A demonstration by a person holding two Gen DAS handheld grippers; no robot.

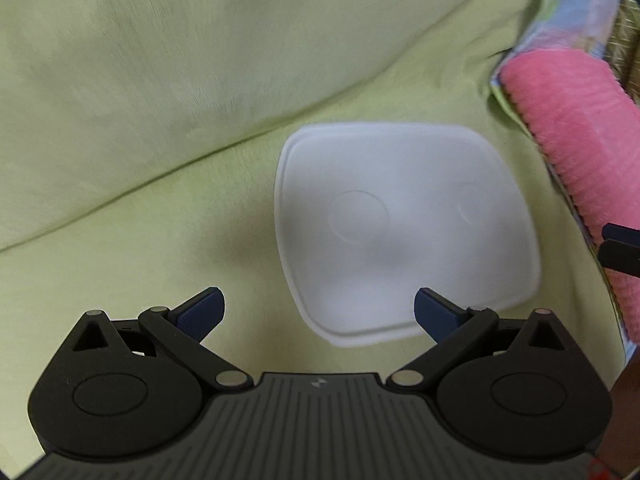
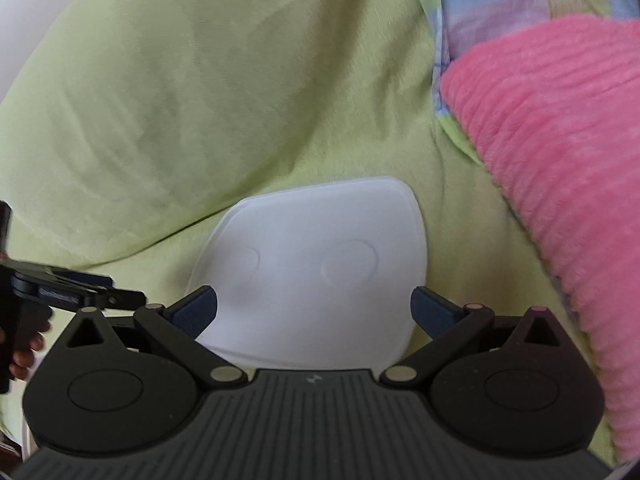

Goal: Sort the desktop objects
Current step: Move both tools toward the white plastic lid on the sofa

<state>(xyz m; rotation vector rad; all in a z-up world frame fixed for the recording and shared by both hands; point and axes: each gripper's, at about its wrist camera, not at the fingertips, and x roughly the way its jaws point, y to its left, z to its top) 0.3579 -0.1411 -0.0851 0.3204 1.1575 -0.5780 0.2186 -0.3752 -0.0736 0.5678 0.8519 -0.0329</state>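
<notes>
A white square plastic lid point(image 1: 404, 228) with rounded corners and two round embossed marks lies flat on a light green sheet point(image 1: 160, 120). My left gripper point(image 1: 319, 312) hovers open just short of the lid's near left corner, nothing between its blue pads. In the right wrist view the same lid point(image 2: 316, 264) lies straight ahead, and my right gripper point(image 2: 314, 308) is open above its near edge, one finger on each side, holding nothing. The left gripper's fingers point(image 2: 80, 288) show at the left edge there; the right gripper's tips point(image 1: 622, 246) show at the right edge of the left wrist view.
A pink ribbed fleece blanket point(image 2: 560, 168) is bunched along the right side, close to the lid. A pastel checked cloth point(image 2: 520, 4) lies behind it. The green sheet point(image 2: 180, 100) has a raised fold behind the lid. A hand point(image 2: 28, 348) holds the left gripper.
</notes>
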